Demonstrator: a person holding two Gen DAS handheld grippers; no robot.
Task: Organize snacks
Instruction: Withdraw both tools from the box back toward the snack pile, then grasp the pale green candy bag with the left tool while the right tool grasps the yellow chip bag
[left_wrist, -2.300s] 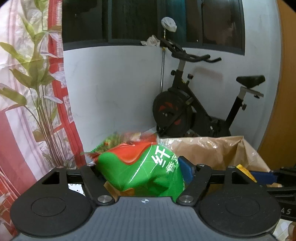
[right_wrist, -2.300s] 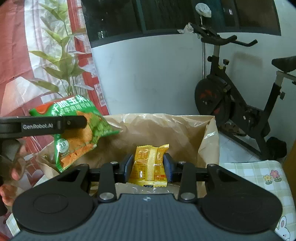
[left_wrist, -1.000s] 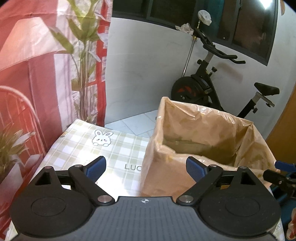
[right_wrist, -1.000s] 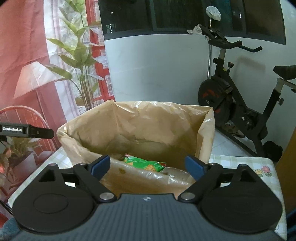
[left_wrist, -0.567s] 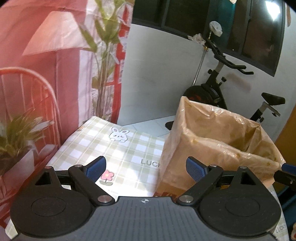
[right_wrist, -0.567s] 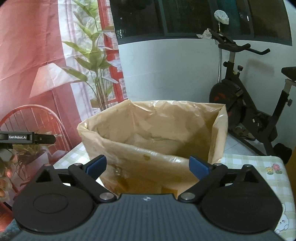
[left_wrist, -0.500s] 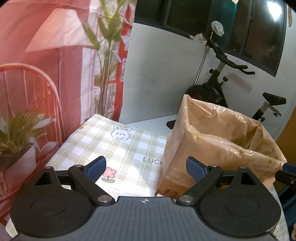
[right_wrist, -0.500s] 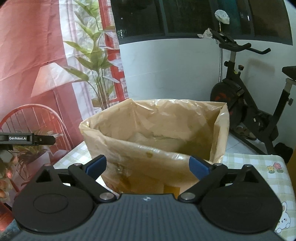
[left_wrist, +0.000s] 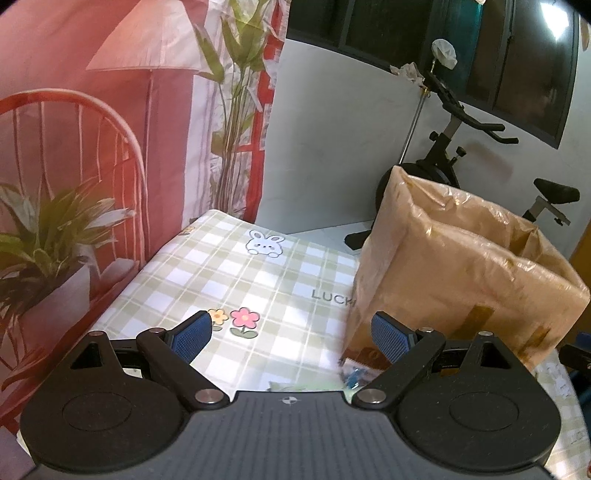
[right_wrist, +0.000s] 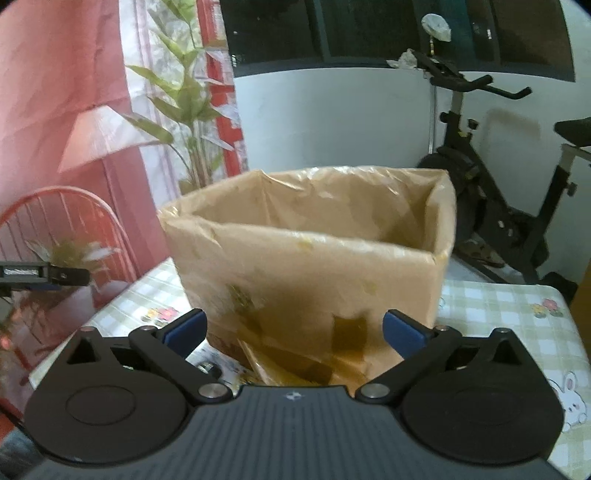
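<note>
Both grippers are empty, so no snack is in transit at this moment. The left gripper (left_wrist: 291, 334) has its blue pads spread wide with only tablecloth showing between them, and the right gripper (right_wrist: 293, 330) has jaws that are opening, with nothing clamped; only the front wall of the cardboard box (right_wrist: 314, 273) shows through the gap. That box, wrapped in glossy brown tape with darker tape patches low on its front, is the collecting place for the snacks; from these low angles its inside is hidden, so how many packets it holds cannot be told. Just in front of the box's near corner, at the lower edge of the left wrist view, a small blue-and-pale wrapper (left_wrist: 352, 376) lies on the cloth, mostly hidden by the gripper body; it looks like a snack yet to be picked up, so the job seems unfinished. The box stands on a table under a green-and-white checked tablecloth (left_wrist: 236, 280) printed with a rabbit and flowers. Left of the box hangs a red-and-pink printed backdrop (left_wrist: 74, 110) showing a lamp, chair and plants. Behind the box are a white wall, dark windows and a black exercise bike (right_wrist: 498, 206).
</note>
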